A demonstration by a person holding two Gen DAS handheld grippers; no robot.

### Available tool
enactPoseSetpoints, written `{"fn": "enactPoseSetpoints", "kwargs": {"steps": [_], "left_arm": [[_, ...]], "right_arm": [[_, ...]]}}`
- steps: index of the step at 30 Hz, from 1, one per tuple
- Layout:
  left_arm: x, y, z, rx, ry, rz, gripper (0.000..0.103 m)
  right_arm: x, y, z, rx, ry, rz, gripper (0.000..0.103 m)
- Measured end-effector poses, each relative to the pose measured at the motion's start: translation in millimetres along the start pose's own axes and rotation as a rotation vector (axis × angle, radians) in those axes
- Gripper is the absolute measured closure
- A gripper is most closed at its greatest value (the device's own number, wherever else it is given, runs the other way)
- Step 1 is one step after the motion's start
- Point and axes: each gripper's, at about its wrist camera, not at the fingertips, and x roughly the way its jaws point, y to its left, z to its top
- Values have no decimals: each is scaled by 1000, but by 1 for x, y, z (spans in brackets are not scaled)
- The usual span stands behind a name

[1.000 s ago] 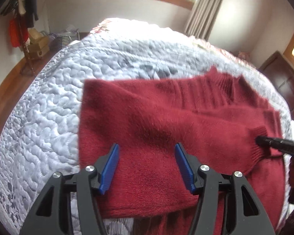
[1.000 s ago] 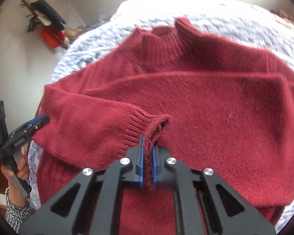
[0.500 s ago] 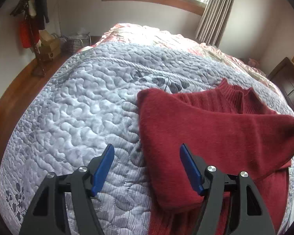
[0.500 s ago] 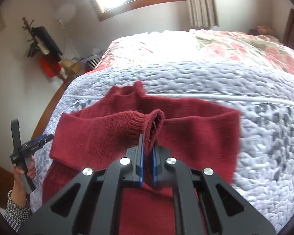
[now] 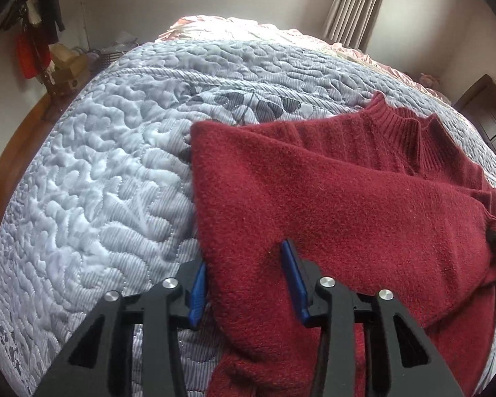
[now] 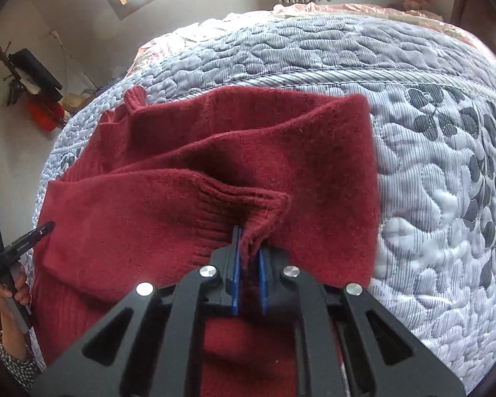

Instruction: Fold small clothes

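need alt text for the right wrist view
The right tool is shut on the ribbed cuff of a dark red knitted sweater, holding the sleeve over the body, on a grey quilted bedspread.

A grey quilted bedspread (image 5: pixel 92 178) covers the bed; curtain (image 5: pixel 353 6) beside window.

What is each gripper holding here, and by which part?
The right gripper pinches the red sweater by its ribbed sleeve cuff. The left gripper is open, holding nothing.

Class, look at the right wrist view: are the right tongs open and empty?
No: the right tongs are shut on the sweater's ribbed cuff.
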Motion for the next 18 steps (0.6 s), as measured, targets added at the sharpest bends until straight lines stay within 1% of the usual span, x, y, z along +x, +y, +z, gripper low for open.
{"fn": "enactPoseSetpoints", "kwargs": {"steps": [1,2,3,4,5,6,7,12,14,15,18], "left_arm": [[-1,0,0,4,0,-1,64],[-2,0,1,4,2,-6,64],[-3,2,1,-3,9,-22,63],[-5,4,2,-19,18,-46,61],[-5,7,4,-33,22,-67,58],[-5,9,5,-39,26,-78,54],[-3,9,7,-42,29,-77,52],[2,2,9,-37,27,-31,52],[3,-1,8,-26,22,-1,52],[4,-4,8,-15,19,15,52],[9,-8,5,24,18,56,51]], "right_arm": [[-3,-3,-1,13,-4,26,91],[-6,-6,-2,26,-1,48,79],[-12,-8,-4,26,-9,61,69],[-19,-9,-5,15,-25,56,69],[-24,-10,-7,2,-33,45,69],[-28,-10,-7,-1,-35,42,69],[-30,-11,-7,6,-34,47,69],[-23,-20,3,44,-30,76,69],[-17,-20,9,58,-24,100,80],[-12,-19,11,61,-18,96,88],[0,-21,9,77,-2,58,90]]}}
